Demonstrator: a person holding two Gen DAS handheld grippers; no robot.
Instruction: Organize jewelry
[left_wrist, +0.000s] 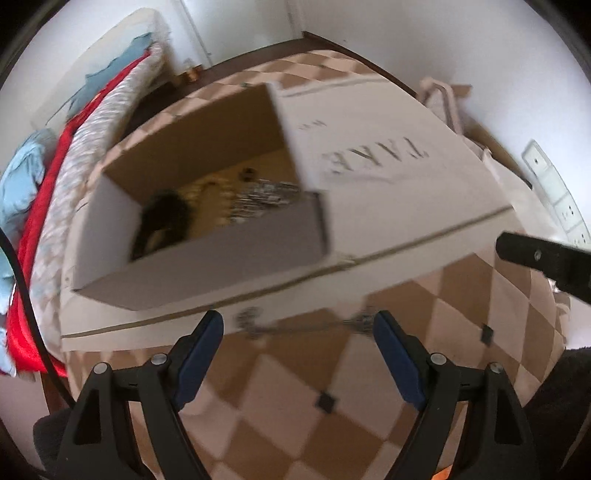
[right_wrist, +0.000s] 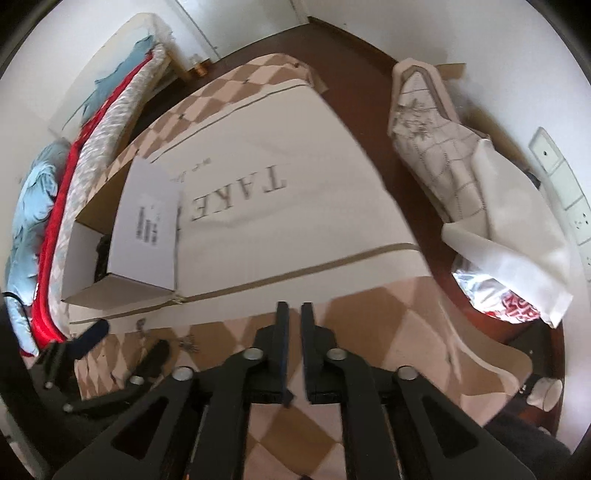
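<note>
Silver chain (left_wrist: 303, 325) lies between open left hand-held gripper (left_wrist: 298, 332).

Checkered brown-and-cream cloth (right_wrist: 369, 317) covered the table. On it lay a large white sheet (right_wrist: 295, 229) printed "TAKE". Red blanket (left_wrist: 27, 236) and light-blue fabric (left_wrist: 18, 173) were piled at left. Quilted cream bag (right_wrist: 439, 147) sat right of the sheet, white cloth (right_wrist: 517, 236) draped beside it. Wall sockets (right_wrist: 576, 206) at far right.

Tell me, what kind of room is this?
Probably a bedroom at home: a mattress with a red blanket stands against the wall, and a white cardboard box sits on a brown-and-cream checkered cloth.
</note>
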